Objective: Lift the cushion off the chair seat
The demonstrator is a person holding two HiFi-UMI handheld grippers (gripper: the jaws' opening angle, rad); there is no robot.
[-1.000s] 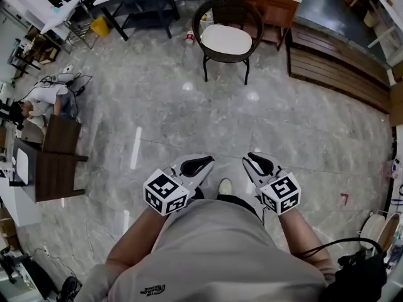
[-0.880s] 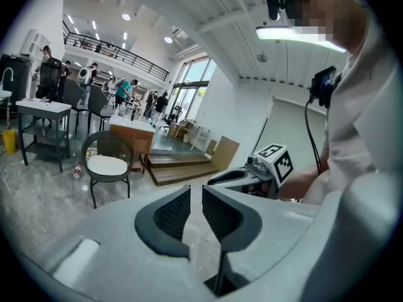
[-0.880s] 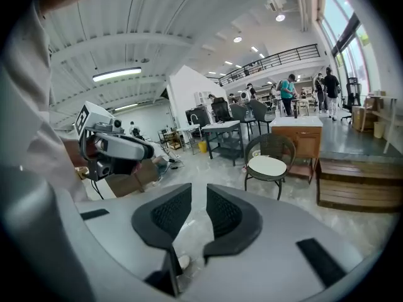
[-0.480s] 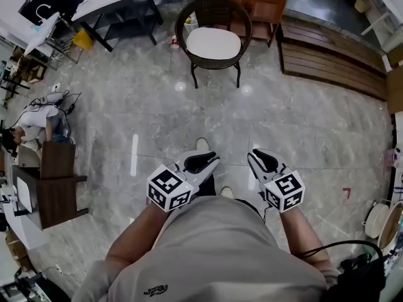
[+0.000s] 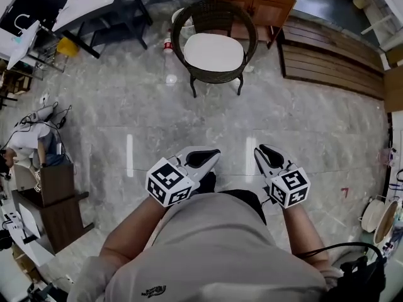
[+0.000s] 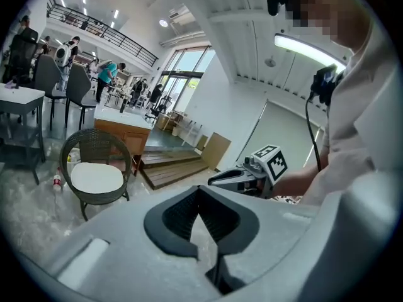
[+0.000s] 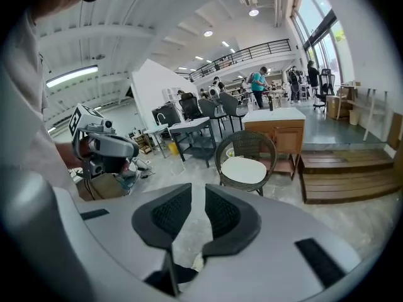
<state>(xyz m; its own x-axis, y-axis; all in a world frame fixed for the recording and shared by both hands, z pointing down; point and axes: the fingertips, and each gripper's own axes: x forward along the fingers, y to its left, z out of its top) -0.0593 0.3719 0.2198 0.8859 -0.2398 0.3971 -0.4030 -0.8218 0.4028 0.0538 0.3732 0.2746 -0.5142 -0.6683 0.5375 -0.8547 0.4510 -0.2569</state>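
Your left tongs [image 5: 211,153] have their tips drawn together to a point with nothing in them. Your right tongs [image 5: 261,150] stand a narrow slot apart, and only bare floor [image 5: 189,118] shows through the gap. Both are held out in front of your waist, side by side and about level with each other, pointing ahead and somewhat down.

What matters next is the line from there to the cushion [image 5: 214,51]. It lies straight ahead and well apart from both tongs, with open floor between and nothing in the way. It sits flat on the seat of the wicker chair [image 5: 216,75], a pale oval that is wider from side to side than from front to back, so each end is offered toward one hand. It lines up almost dead ahead of your left tongs and a little off to the left of your right, so the left looks marginally nearer, though neither is in reach. My reading is that you need more approach before any grasp, and wider jaws on both sides.

Against a second ago, the chair sits lower and larger in the head view — you have closed on it — and it has drifted leftward. The tongs keep the same carry, and the right jaws' gap is unchanged.
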